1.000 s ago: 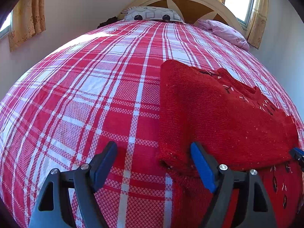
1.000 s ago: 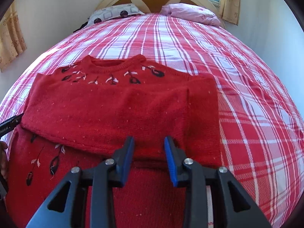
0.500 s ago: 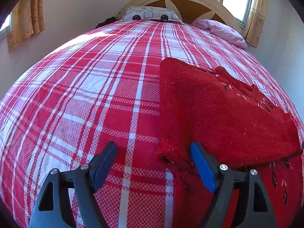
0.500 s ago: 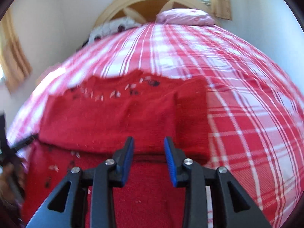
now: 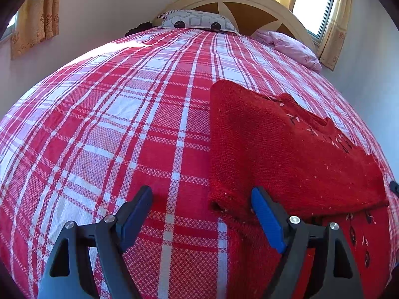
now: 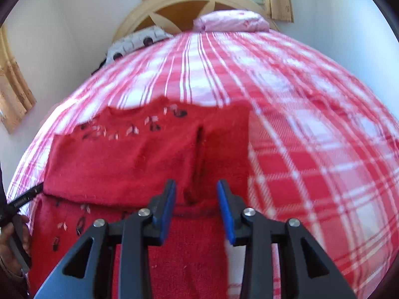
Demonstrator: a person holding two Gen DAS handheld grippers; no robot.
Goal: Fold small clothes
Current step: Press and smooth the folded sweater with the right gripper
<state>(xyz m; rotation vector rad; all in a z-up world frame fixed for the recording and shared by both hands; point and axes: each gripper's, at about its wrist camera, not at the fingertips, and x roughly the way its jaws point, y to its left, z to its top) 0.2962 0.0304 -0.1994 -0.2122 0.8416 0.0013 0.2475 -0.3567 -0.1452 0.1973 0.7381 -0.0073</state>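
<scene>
A red knitted sweater with small dark and pale leaf-like motifs (image 5: 286,149) lies flat on the bed with the red-and-white plaid cover (image 5: 112,129), its neckline toward the cream arched wooden headboard (image 5: 237,2) and its hem toward the person. Both sleeves look already folded across the chest, forming a band that runs from side to side, with the lower body of the garment sticking out beneath it on the near side. So the long axis of what is left to fold runs from hem to collar, away from both hands.

The left gripper (image 5: 202,214) hangs over the left side edge of the sweater. Its jaws stand wide apart and released: one blue pad sits over bare plaid, the other over the red knit, so the folded corner lies between them but is not pinched.

The right gripper (image 6: 197,206) sits over the right part of the garment, above the near edge of the folded sleeve band where a dark slit separates two layers. Its jaws are only partly apart and hold nothing; the knit lies below and beyond the tips. At the far left of that view a hand (image 6: 10,244) and the tip of the other tool show.

Both grippers sit near the sleeve band, each toward its own side. I judge that the next move is to take the hem corners, which lie nearer the person than either pair of jaws
</scene>
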